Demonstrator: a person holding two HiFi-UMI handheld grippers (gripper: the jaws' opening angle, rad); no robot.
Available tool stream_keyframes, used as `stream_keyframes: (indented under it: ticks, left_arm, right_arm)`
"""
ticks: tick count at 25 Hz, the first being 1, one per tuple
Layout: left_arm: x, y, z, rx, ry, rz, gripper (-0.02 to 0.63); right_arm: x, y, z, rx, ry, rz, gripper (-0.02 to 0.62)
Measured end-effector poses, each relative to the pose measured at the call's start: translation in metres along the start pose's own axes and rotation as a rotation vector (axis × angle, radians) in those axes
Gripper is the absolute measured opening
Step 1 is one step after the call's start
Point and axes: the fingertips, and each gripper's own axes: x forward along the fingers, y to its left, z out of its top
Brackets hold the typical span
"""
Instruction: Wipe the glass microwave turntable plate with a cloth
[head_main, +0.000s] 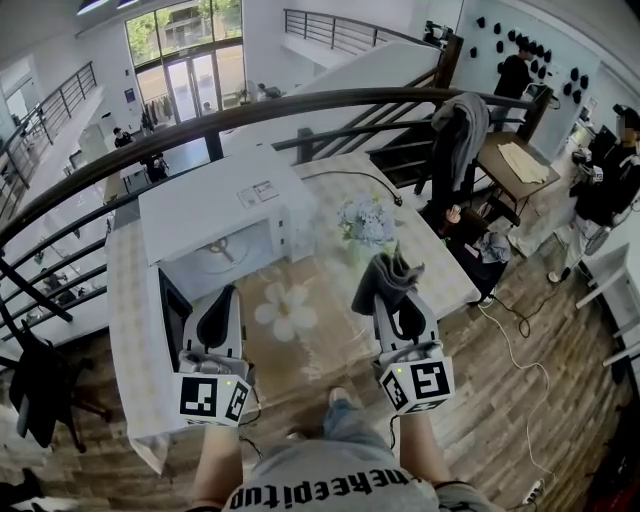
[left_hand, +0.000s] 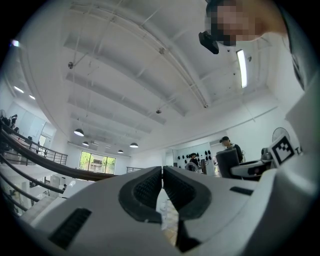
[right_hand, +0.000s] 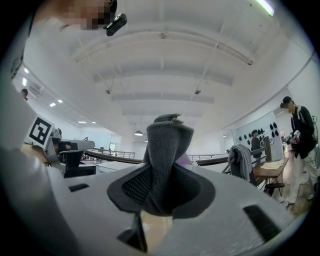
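Nearest me, left gripper (head_main: 222, 297) (left_hand: 161, 172) pinched shut, empty; right gripper (head_main: 394, 300) (right_hand: 162, 176) clamps a grey cloth (head_main: 386, 274) (right_hand: 167, 142). Table (head_main: 335, 335) room between them; open microwave (head_main: 215, 198) ahead holds the plate (head_main: 222, 256), label unreadable.

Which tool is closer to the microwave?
Left. The left tool sits in front of the open microwave; the right tool, gripping the cloth, is farther off to its right.

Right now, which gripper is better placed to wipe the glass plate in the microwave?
The right gripper: its jaws are shut on the grey cloth. The left gripper is shut and empty, though nearer the open microwave holding the glass plate.
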Motion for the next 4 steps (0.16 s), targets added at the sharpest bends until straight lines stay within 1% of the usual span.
stream_keyframes:
  ticks: [4]
  left_arm:
    - [-0.0033,-0.002,0.0028,0.0,-0.001,-0.002,0.012]
  right_arm:
    - [-0.0039,0.0019,0.003,0.0,-0.004,0.0,0.104]
